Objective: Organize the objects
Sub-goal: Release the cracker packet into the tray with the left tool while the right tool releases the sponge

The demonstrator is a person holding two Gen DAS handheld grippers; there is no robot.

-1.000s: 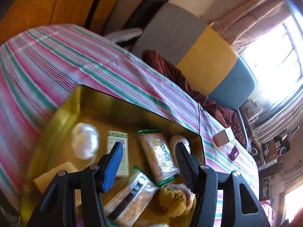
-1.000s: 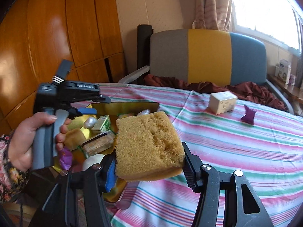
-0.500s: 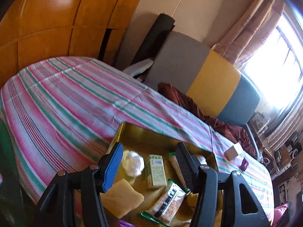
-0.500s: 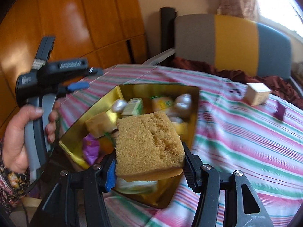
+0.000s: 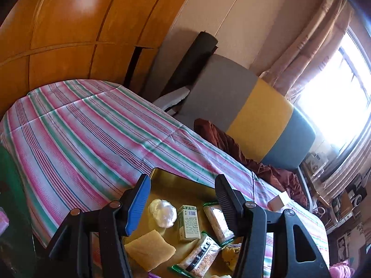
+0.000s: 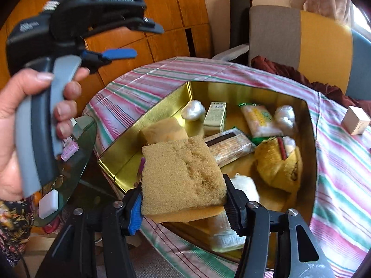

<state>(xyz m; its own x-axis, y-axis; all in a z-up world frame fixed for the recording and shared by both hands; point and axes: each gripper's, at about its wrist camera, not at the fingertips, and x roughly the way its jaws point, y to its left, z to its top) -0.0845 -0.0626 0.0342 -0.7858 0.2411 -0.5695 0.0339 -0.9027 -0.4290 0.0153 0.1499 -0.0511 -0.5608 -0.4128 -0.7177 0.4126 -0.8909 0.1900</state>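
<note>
The right claw (image 6: 183, 199) is clamped on a brown sponge (image 6: 183, 176), its two fingers pressing the sponge's sides, and holds it in the air over the near end of a gold tin box (image 6: 310, 139) that sits on the striped tablecloth (image 6: 143, 88) covering the surface. Inside the box lie a second sponge (image 6: 162, 131) against the left wall, a white crumpled wad (image 6: 193, 110), a small green-and-white carton (image 6: 215, 115), a clear packet of yellowish snacks (image 6: 258, 119), another white wad (image 6: 285, 117), a long cracker packet (image 6: 229, 147) and a yellow knitted item (image 6: 277, 164). Off to the left a person's hand (image 6: 27, 125) grips the left claw (image 5: 183, 199), which hangs above the far-left part of the box with its fingers apart and nothing between them; from its own camera the carton (image 5: 189, 220) and one white wad (image 5: 162, 213) show through the gap. A small pale cube (image 6: 356, 120) rests on the cloth to the right of the box, well apart from it. Behind the surface stands a grey, yellow and blue chair (image 6: 301, 41) with dark red cloth (image 6: 289, 71) heaped on its seat.
</note>
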